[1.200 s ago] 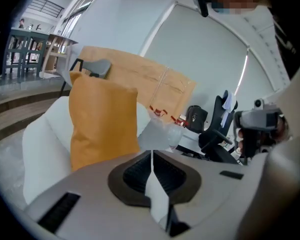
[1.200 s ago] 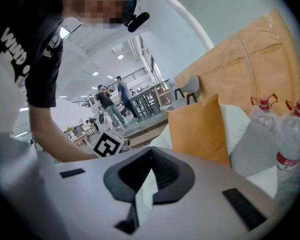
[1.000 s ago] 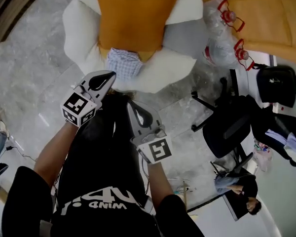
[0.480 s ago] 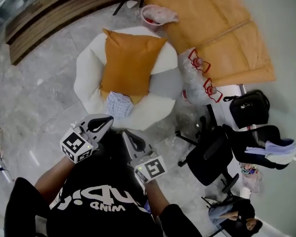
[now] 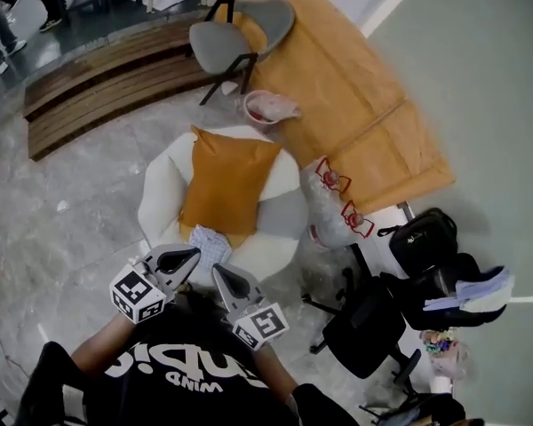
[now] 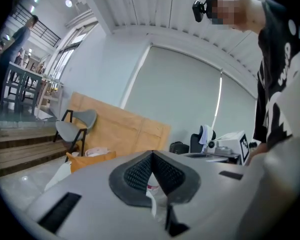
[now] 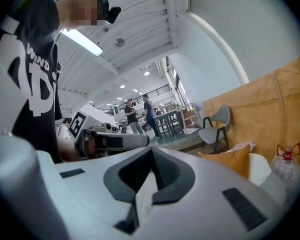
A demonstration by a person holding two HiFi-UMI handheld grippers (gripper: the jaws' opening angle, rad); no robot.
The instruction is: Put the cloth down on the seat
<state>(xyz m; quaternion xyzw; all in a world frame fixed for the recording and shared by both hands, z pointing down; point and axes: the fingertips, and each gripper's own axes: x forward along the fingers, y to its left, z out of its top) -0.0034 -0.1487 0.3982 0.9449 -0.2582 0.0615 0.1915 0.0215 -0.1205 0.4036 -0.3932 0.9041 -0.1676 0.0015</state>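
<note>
The blue-and-white checked cloth (image 5: 210, 241) lies on the front rim of the white round seat (image 5: 160, 202), just below the orange cushion (image 5: 226, 189). My left gripper (image 5: 192, 255) is held close to my body, a short way in front of the cloth, jaws shut with nothing in them. My right gripper (image 5: 219, 272) is beside it, also shut and empty. In the left gripper view the jaws (image 6: 151, 163) meet, with the cushion (image 6: 92, 158) beyond. In the right gripper view the jaws (image 7: 151, 156) meet too.
A grey chair (image 5: 240, 38) and a pink basket (image 5: 268, 106) stand behind the seat. Wrapped water bottles (image 5: 333, 204) lie at its right, by cardboard sheets (image 5: 364, 105). A black office chair (image 5: 369, 322) and black bag (image 5: 422, 238) are further right. Wooden steps (image 5: 98, 87) run at the left.
The view has pulled back from the seat, which now looks smaller and farther. Both grippers stay shut near my body. The cloth stays on the seat.
</note>
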